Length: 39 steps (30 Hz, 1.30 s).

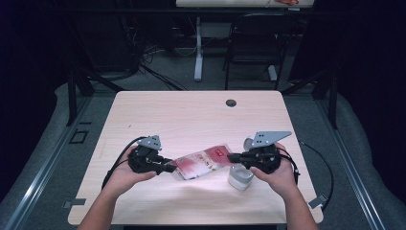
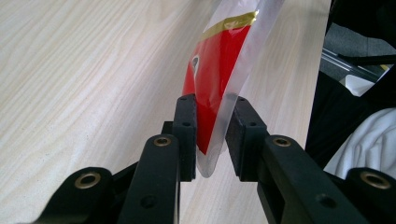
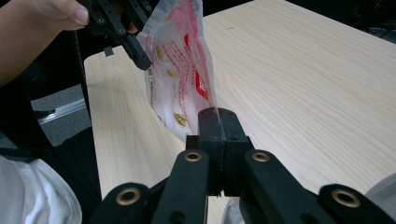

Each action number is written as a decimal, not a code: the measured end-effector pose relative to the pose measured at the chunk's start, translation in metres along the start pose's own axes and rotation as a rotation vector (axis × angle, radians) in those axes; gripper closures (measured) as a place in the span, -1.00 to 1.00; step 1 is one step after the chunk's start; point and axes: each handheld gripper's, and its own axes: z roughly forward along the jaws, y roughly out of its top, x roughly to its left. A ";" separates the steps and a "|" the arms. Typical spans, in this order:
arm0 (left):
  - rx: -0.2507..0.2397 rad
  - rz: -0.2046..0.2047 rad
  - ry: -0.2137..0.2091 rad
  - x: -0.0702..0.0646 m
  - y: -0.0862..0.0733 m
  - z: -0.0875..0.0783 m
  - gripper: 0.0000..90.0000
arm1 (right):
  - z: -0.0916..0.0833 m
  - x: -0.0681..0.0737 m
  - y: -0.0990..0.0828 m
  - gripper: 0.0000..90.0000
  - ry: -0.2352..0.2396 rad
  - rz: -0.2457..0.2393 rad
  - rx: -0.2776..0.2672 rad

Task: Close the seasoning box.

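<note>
Presently left gripper (image 1: 168, 167) jaws parted, bag (image 1: 203, 162) corner between pads, gap visible one side. Bag spans between both claws above table (image 1: 191, 115). Right gripper (image 1: 233, 157) clamped tight on opposite edge. Advise: re-close left squarely before pulling; keep clear of white cup (image 1: 240, 176) below right claw.

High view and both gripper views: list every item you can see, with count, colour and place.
plastic packet: one, clear with red and gold print, stretched between the two grippers above the table
white container: one, on the table under the right gripper
table: one, light wood, with a dark round hole near its far edge
chair: one, black, beyond the table
left gripper: one, black, jaws apart around the packet's corner
right gripper: one, black, clamped on the packet's edge
hands: two, one on each gripper
</note>
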 end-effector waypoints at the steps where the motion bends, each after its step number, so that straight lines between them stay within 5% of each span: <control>1: -0.002 -0.002 -0.003 0.001 -0.001 0.000 0.66 | 0.000 0.001 0.000 1.00 0.001 0.002 -0.001; 23: 0.028 -0.008 0.058 0.004 -0.006 0.007 0.53 | 0.011 0.003 0.007 1.00 -0.008 -0.021 0.073; 30: -0.009 -0.020 0.057 0.006 -0.007 -0.001 0.56 | 0.021 0.009 0.017 1.00 -0.030 -0.067 0.146; 39: 0.003 -0.019 0.075 0.007 -0.009 -0.001 0.65 | 0.023 0.009 0.023 1.00 -0.030 -0.065 0.143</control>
